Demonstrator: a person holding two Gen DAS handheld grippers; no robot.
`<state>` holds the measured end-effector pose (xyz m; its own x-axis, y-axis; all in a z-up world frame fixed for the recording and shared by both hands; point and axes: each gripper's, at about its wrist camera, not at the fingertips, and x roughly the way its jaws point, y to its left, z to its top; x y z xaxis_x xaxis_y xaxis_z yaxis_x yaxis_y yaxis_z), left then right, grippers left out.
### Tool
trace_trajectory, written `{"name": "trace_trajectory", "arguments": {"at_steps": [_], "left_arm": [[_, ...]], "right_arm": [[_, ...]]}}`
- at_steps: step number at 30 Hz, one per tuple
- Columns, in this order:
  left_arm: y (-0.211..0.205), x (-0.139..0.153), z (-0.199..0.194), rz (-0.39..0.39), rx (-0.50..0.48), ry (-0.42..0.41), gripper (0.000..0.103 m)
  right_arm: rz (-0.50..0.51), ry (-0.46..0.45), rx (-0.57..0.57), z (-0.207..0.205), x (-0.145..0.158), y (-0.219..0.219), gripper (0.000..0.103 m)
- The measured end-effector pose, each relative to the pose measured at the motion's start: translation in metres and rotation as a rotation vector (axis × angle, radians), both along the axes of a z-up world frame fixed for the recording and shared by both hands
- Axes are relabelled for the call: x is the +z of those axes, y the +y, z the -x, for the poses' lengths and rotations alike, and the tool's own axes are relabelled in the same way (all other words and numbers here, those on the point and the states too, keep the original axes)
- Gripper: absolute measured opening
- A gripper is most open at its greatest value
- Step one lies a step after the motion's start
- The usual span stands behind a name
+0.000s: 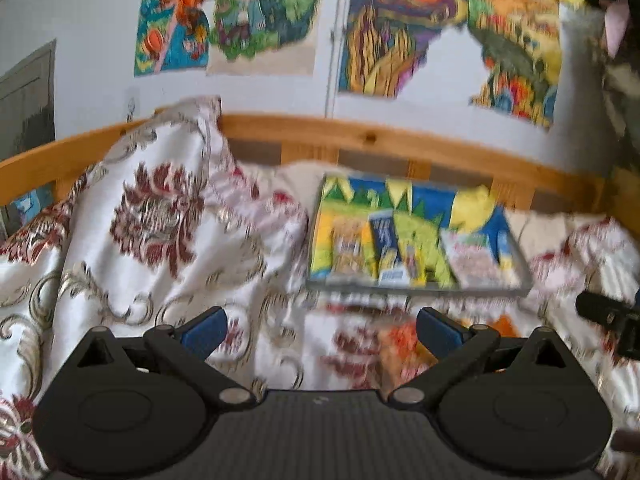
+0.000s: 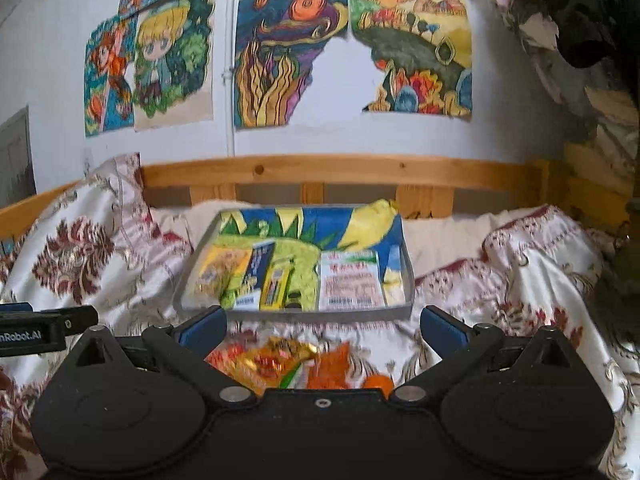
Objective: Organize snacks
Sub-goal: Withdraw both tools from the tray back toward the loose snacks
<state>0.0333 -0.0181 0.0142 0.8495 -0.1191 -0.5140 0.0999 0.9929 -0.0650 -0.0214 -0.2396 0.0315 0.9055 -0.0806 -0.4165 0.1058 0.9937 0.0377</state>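
A shallow grey tray [image 2: 406, 280] [image 1: 520, 264] lined with a colourful drawing lies on the bed. Inside it sit a yellow snack packet [image 2: 218, 270] [image 1: 346, 250], a blue packet [image 2: 258, 268] [image 1: 386, 244], a small yellow bar [image 2: 276, 284] and a white pack with red print [image 2: 350, 282] [image 1: 474, 258]. Orange and gold snack wrappers [image 2: 288, 364] [image 1: 396, 344] lie loose on the bedspread in front of the tray. My right gripper [image 2: 322, 326] is open just above those wrappers. My left gripper [image 1: 320, 326] is open over the bedspread, left of the tray.
A white bedspread with red floral print [image 1: 160, 216] [image 2: 540, 280] covers the bed, bunched into a high fold at the left. A wooden bed rail [image 2: 340, 172] [image 1: 360, 132] runs behind the tray. Colourful drawings [image 2: 288, 52] hang on the wall. Dark fabric [image 2: 580, 12] hangs at top right.
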Motion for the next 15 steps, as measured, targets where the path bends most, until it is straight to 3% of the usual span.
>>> {"name": "trace_trajectory", "arguments": {"at_steps": [4,15], "left_arm": [[-0.005,-0.009,0.001,-0.043,-0.048,0.066,0.103],[-0.016,-0.031,-0.006,-0.064,-0.119,0.221,0.102]], "right_arm": [[0.02,0.044,-0.001,0.004,-0.007,0.007,0.102],[0.037,0.197,-0.009,-0.007,-0.027,0.011,0.102]]}}
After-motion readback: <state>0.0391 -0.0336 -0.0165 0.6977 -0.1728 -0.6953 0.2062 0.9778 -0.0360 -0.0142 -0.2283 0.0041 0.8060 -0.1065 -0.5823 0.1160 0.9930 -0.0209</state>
